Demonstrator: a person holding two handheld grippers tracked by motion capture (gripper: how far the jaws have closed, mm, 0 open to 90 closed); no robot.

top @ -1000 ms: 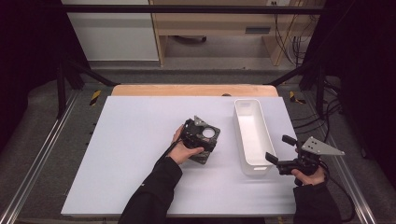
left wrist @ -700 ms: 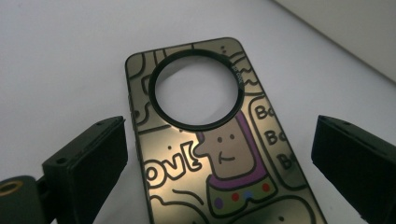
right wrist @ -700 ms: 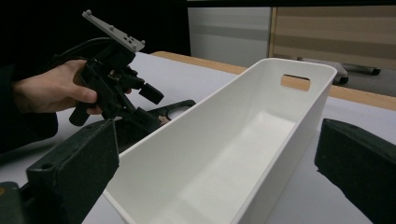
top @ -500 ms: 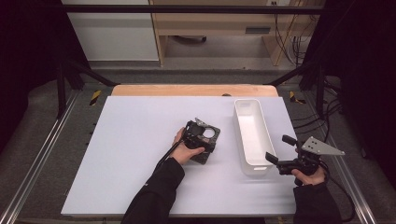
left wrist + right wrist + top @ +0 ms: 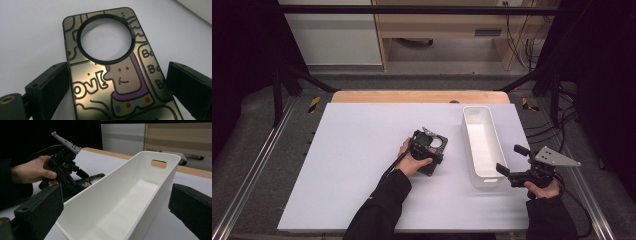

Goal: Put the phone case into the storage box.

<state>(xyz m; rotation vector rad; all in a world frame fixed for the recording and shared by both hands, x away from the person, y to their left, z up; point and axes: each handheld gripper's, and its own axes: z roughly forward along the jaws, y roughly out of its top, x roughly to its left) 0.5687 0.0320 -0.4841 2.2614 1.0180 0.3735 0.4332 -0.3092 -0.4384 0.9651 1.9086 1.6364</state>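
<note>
Black left tool [image 5: 430,150] straddles the phone case [image 5: 117,75], jaws spread; right tool [image 5: 509,167] released beside the white bin [image 5: 479,142].

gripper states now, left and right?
Left gripper: open, jaws either side of the phone case, not clamped.
Right gripper: open, holding nothing, at the white bin.

Left gripper [image 5: 435,146] points down, jaws apart; right gripper [image 5: 504,171] wide open.

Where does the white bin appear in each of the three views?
High view: the white bin stands right of centre, just ahead of the right claw.
Left gripper view: a white strip in the top right corner, probably its wall.
Right gripper view: centre, seen from one end.
Shared landmark: the white table.
</note>
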